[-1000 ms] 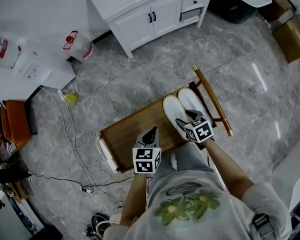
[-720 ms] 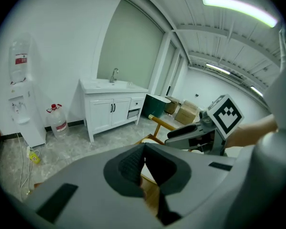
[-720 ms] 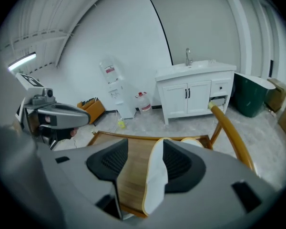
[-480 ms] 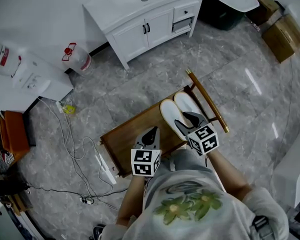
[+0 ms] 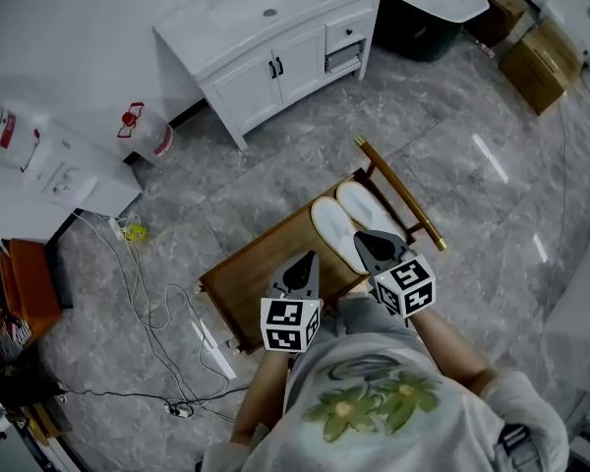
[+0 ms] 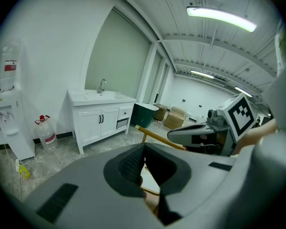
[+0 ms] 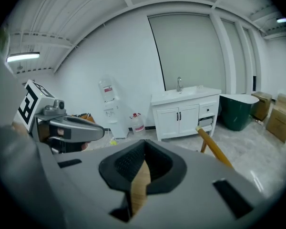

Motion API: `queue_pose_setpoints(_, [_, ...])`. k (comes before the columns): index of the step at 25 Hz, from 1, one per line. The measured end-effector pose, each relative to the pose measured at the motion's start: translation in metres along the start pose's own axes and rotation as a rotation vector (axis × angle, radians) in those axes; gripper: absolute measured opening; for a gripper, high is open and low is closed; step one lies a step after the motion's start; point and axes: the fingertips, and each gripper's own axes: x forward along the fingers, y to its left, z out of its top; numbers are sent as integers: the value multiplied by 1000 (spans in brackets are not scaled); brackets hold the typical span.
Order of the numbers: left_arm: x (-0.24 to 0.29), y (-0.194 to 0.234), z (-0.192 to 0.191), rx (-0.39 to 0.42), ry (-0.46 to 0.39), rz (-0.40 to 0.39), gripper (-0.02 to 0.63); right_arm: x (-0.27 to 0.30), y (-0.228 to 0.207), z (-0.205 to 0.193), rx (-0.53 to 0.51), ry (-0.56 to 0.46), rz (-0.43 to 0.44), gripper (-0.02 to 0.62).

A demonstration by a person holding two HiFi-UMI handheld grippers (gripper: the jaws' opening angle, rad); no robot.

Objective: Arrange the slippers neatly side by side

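Note:
Two white slippers (image 5: 332,226) (image 5: 367,207) lie side by side, touching, at the right end of a wooden bench (image 5: 256,264), next to its wooden rail (image 5: 398,193). My right gripper (image 5: 362,236) hovers at their near ends, shut, with nothing between its jaws (image 7: 144,155). My left gripper (image 5: 310,260) hangs over the bench's near edge to the left of the slippers, also shut and empty (image 6: 144,147). Each gripper sees the other: the right gripper (image 6: 205,135) in the left gripper view, the left gripper (image 7: 66,128) in the right gripper view.
A white vanity cabinet (image 5: 265,37) stands beyond the bench. A water bottle (image 5: 141,131) and a white dispenser (image 5: 39,155) are at the far left, with cables (image 5: 147,283) on the floor. Cardboard boxes (image 5: 536,67) and a dark bin (image 5: 413,32) sit at the far right.
The right gripper's jaws have closed and it has drawn back slightly from the slippers' near ends. The left gripper has hardly moved. The slippers lie as before.

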Motion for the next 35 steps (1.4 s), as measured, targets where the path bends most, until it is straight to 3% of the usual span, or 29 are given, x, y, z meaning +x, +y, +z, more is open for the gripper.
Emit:
queue_pose_setpoints(12, [-8, -24, 6, 16, -38, -39, 15, -20, 19, -6, -7, -28, 13, 6])
queue_pose_setpoints(35, [-16, -39, -2, 31, -31, -47, 15, -39, 22, -15, -20, -22, -4, 6])
